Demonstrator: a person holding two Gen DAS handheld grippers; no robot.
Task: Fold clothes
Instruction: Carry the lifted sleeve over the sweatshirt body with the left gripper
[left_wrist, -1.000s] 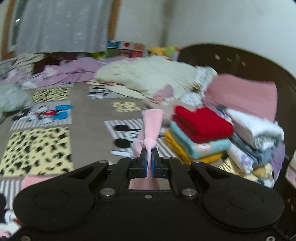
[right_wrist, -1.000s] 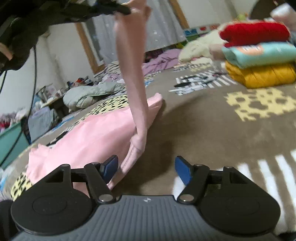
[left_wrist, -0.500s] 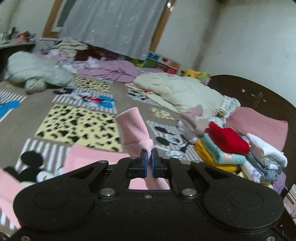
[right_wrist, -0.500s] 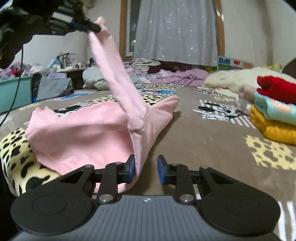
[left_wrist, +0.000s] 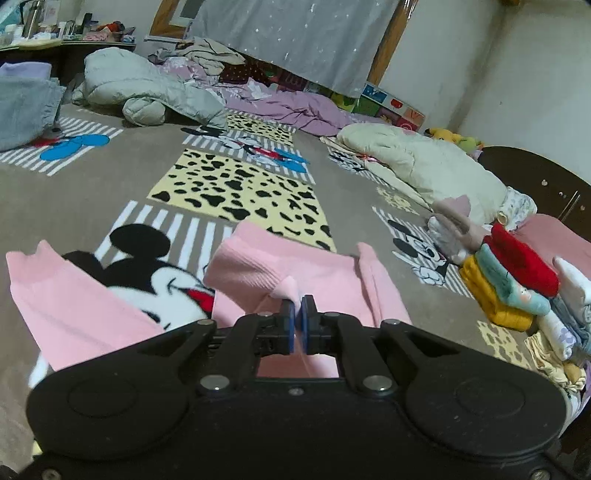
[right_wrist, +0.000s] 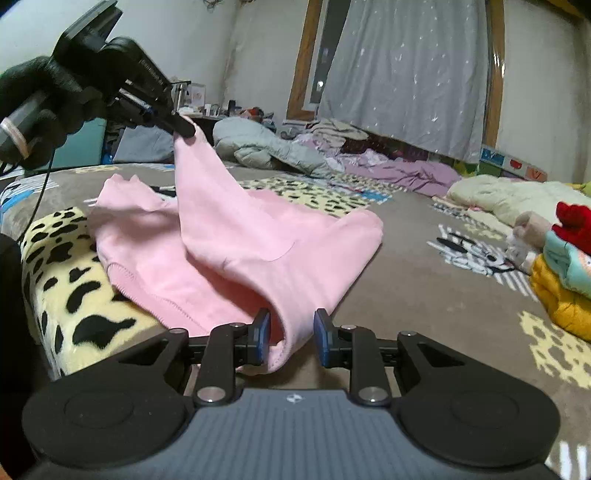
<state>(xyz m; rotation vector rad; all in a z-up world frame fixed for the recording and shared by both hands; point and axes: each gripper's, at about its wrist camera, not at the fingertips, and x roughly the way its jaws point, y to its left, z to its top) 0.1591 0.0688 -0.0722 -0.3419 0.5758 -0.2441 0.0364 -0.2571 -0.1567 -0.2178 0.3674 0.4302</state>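
Two tools working: my left tool (left_wrist: 297, 308) is clenched on the pink garment's (right_wrist: 236, 236) lifted corner at ten o'clock; my right tool (right_wrist: 291, 334) gapes around its near hem on the bed (right_wrist: 424, 295).

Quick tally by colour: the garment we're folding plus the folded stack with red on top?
Pink garment: 1
Red folded item: 1
Teal folded item: 1
Yellow folded item: 1
Total: 4
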